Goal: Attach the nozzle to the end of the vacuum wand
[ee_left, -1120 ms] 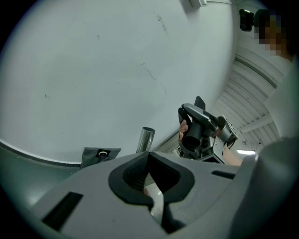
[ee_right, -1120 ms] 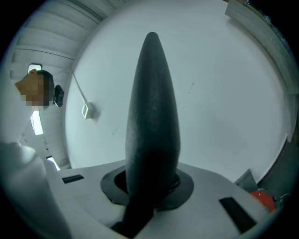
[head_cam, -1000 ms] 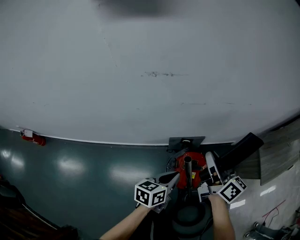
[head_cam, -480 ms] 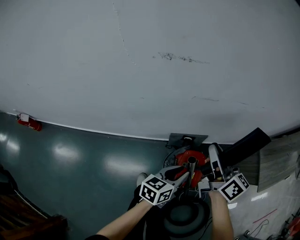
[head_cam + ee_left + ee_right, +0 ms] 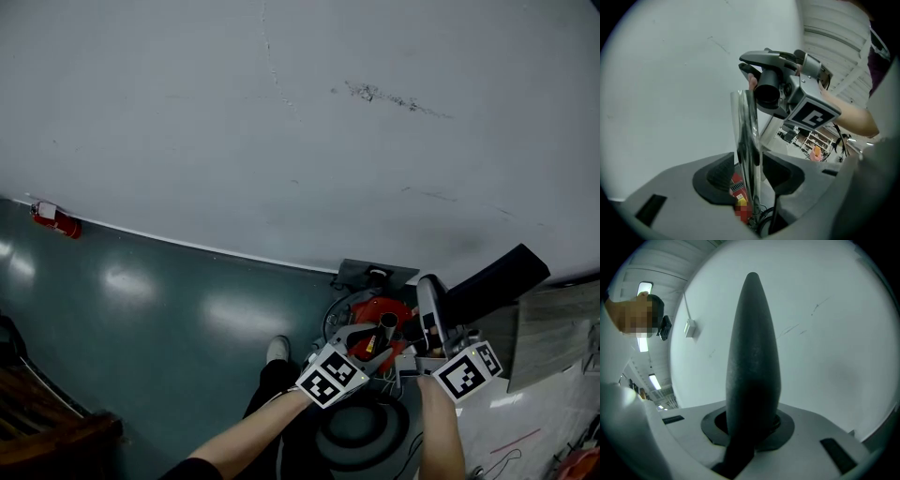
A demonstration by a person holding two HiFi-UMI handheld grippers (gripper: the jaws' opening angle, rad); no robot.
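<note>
Around chrome vacuum wand (image 5: 746, 136), your left gripper (image 5: 749, 172) jaws had just been opening; wand stood upright between pads, unclamped. Your right gripper (image 5: 752, 425) stayed out of it, clenched on black tapered nozzle (image 5: 753, 352), nozzle's round mouth just beside wand top. Red vacuum canister (image 5: 372, 314) sat at wand foot.

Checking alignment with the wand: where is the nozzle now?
The nozzle is clamped in the right tool's jaws, centre of the right gripper view; in the head view, lower right beside the wand.
</note>
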